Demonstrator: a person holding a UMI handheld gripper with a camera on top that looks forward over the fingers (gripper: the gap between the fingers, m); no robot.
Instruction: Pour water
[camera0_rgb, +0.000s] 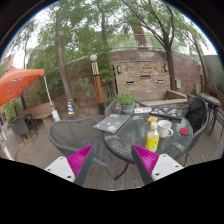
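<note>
Tool (112, 163) open; yellow bottle (152, 136) beside white cup (165, 129).

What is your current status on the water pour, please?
Gripper open, empty, short of the glass table. Yellow bottle upright on table beside white mug, both beyond the gripper. Metal chair stands near the approach path.

Outdoor patio — trees (95, 35), orange umbrella (18, 82), glass table (160, 140) (chairs around).

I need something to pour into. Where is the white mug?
In the gripper view, the white mug stands on the round glass table, just right of the yellow bottle, beyond the open tongs.
</note>
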